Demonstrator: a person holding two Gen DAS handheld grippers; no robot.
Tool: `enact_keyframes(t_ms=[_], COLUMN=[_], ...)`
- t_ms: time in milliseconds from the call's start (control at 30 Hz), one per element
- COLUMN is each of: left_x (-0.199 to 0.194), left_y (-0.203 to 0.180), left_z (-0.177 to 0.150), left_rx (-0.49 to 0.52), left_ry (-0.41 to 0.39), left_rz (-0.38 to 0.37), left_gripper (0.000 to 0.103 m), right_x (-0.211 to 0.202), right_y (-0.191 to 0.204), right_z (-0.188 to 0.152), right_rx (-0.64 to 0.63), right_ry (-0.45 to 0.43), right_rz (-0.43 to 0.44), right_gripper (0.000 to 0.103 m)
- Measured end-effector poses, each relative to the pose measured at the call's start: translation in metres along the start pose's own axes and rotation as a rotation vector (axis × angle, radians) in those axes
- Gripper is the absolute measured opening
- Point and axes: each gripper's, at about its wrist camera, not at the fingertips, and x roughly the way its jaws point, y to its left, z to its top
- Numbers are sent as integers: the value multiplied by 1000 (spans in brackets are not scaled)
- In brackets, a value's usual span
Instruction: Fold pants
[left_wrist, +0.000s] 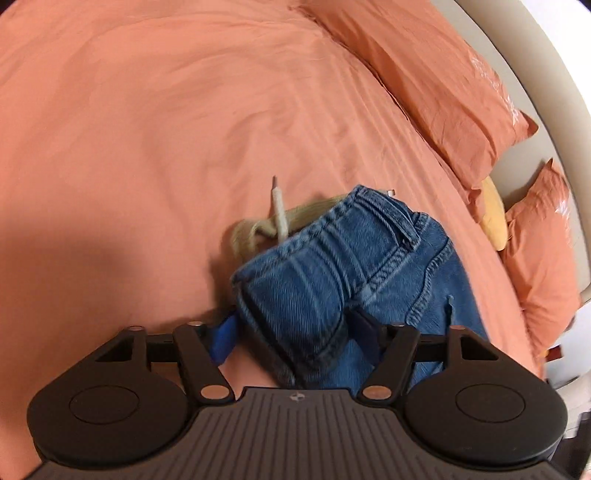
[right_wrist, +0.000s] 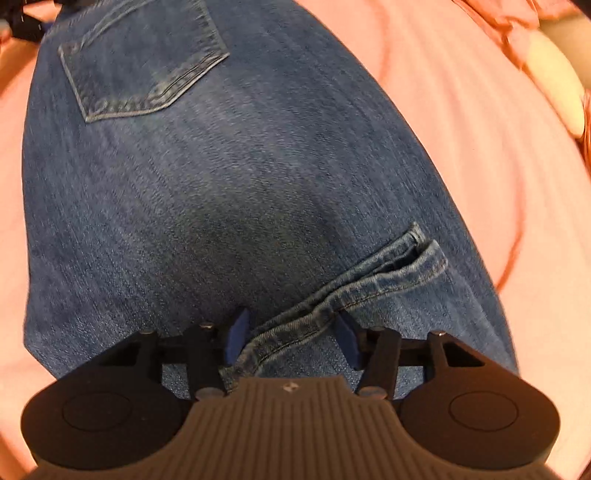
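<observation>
Between the spread blue pads of the left gripper (left_wrist: 293, 334), a bunched fold of blue jeans (left_wrist: 332, 273), waistband end up, not squeezed tight as far as can be seen. Just past the jaws, a belt loop (left_wrist: 397, 225) and thick seams. Beyond those, a pale pocket lining (left_wrist: 258, 225) poking out, with a white tag (left_wrist: 279, 210) on top. All around, a salmon-pink bed sheet (left_wrist: 166, 129). Far off to the right of the jaws, two pink pillows (left_wrist: 443, 85) and a yellow cushion (left_wrist: 493, 214). Between the wide-open pads of the right gripper (right_wrist: 291, 341), the doubled leg hems (right_wrist: 369, 284), lying flat on the denim. Far ahead of those jaws, a back pocket (right_wrist: 144, 59).
</observation>
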Motion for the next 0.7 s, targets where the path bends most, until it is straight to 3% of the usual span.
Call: enact_keyframes(t_ms=[167,233,500,700], left_x=[4,0,-41,-83], left_y=[-13,-20,-82,-160], left_z=[2,2,-10,-27], left_rx=[55,73,283,476], left_ry=[-24,-38,-197,-289], left_rz=[39,56,157,144], left_gripper=[36,29,18,18], right_x=[2,1,-7,-37], right_y=[-6,-10,-11,-25], right_z=[-3,-6,-22,-49], right_rx=[2,19,72,248], right_ry=[-16,-25,-75,-187], right_rz=[16,28,9,81], right_gripper=[52,52,52,46])
